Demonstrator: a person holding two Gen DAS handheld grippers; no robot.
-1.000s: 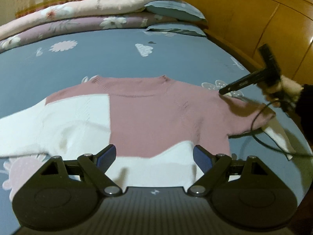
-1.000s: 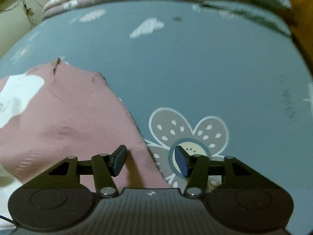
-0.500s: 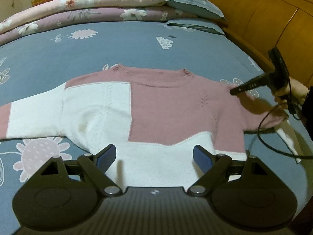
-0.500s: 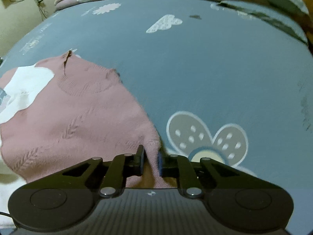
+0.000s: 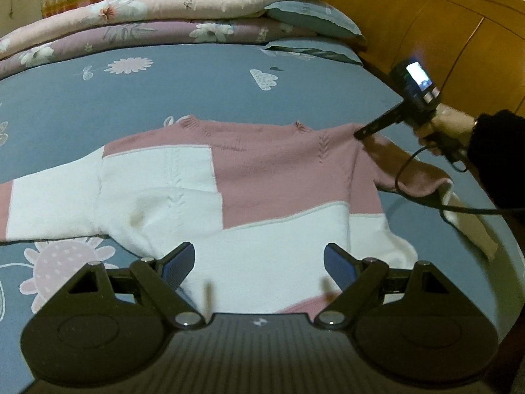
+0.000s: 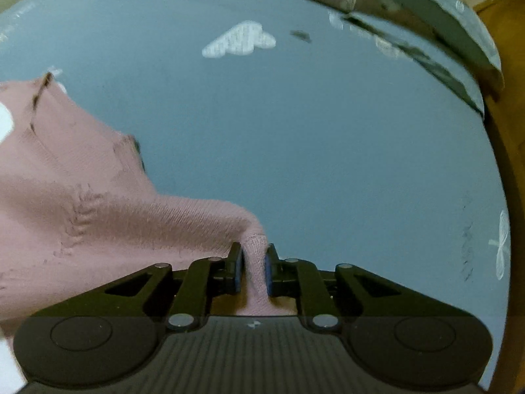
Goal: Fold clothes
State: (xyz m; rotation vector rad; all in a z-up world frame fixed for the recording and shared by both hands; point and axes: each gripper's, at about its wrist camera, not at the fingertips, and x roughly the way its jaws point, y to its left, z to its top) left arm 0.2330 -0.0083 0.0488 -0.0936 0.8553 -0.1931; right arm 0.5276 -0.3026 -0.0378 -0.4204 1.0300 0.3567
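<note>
Sweater (image 5: 249, 177) lies spread flat on the bed (image 5: 197, 88), front up, sleeves out to both sides. Nearest us, the left tool (image 5: 259, 262) hangs over the white hem with its jaws wide apart, gripping nothing. Further over, the right tool (image 6: 252, 264) is clamped tight on a pinch of pink knit at the shoulder, and that fabric rises in a little tent off the bed. Here's the risk, I'd say: it's a thin pinch of stretchy knit, so a quick pull could slip it free, or drag the whole sweater askew and crease the fold. The cable (image 5: 423, 197) trailing over the right sleeve could snag too. Beyond, quilts (image 5: 157, 23) and pillows (image 5: 315, 23) are stacked at the headboard (image 5: 443, 32). No containers in sight.
</note>
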